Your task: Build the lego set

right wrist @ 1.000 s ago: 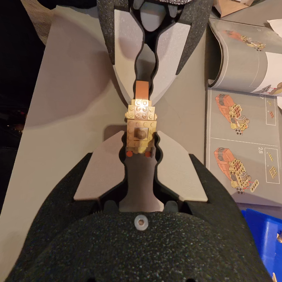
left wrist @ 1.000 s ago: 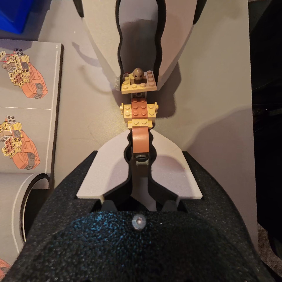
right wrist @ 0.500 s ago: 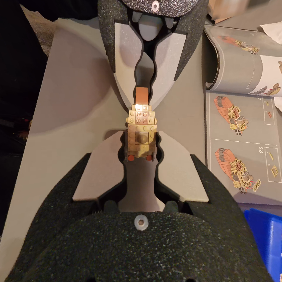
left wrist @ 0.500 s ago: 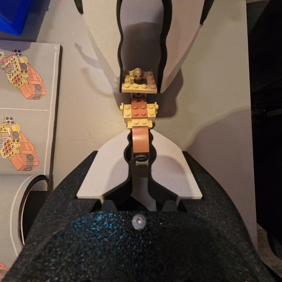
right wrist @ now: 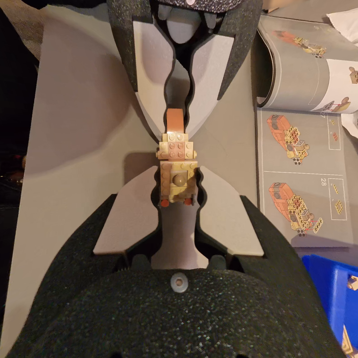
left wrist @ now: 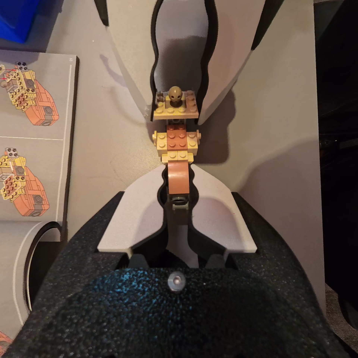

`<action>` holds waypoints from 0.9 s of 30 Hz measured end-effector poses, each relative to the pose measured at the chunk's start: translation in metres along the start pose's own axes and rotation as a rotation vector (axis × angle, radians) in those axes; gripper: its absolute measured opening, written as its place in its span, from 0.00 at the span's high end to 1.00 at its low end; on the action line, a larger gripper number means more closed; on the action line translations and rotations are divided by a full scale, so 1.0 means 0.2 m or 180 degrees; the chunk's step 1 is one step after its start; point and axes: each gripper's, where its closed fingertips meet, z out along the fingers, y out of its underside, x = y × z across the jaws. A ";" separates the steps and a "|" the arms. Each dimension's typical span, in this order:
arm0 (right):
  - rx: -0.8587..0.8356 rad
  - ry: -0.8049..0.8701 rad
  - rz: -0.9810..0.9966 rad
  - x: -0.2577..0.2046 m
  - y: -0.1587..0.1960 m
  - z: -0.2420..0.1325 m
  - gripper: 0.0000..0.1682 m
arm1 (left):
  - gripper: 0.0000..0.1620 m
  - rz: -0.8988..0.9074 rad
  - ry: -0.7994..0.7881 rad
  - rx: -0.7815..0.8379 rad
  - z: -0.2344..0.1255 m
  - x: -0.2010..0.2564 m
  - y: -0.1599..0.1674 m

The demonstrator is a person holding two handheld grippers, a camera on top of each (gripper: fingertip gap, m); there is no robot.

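A small lego model [left wrist: 176, 143] of tan and brown bricks hangs between my two grippers above the grey table. My left gripper [left wrist: 178, 168] is shut on its brown curved end [left wrist: 178, 180]. My right gripper [left wrist: 174, 114] comes from the opposite side and is shut on the tan plate [left wrist: 170, 112] that carries a round olive knob [left wrist: 175, 93]. In the right wrist view the right gripper [right wrist: 179, 174] grips that tan plate [right wrist: 166, 178], with the left gripper [right wrist: 175, 124] beyond on the brown piece [right wrist: 174, 122]. Whether the plate is pressed fully onto the model I cannot tell.
An open instruction booklet [left wrist: 29, 135] lies left of the model; in the right wrist view it [right wrist: 310, 184] lies on the right. A blue bin [right wrist: 333, 290] holds loose pieces and also shows in the left wrist view [left wrist: 15, 19]. The table edge [left wrist: 317, 135] meets darkness. My hands' fingertips stand some 4 cm from each other.
The tan plate, slightly tilted before, now sits level. The model sits a little deeper between the right fingers. Both grippers keep their hold.
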 end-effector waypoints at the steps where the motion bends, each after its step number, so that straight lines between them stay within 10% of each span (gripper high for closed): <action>1: -0.0037 0.0020 0.0000 0.00 0.00 0.00 0.79 | 0.89 0.0000 0.0001 -0.0002 0.00 0.00 0.00; 27: -0.0799 0.0019 -0.0182 0.00 0.04 0.04 0.79 | 0.89 -0.0025 0.0001 0.0027 0.00 0.00 -0.01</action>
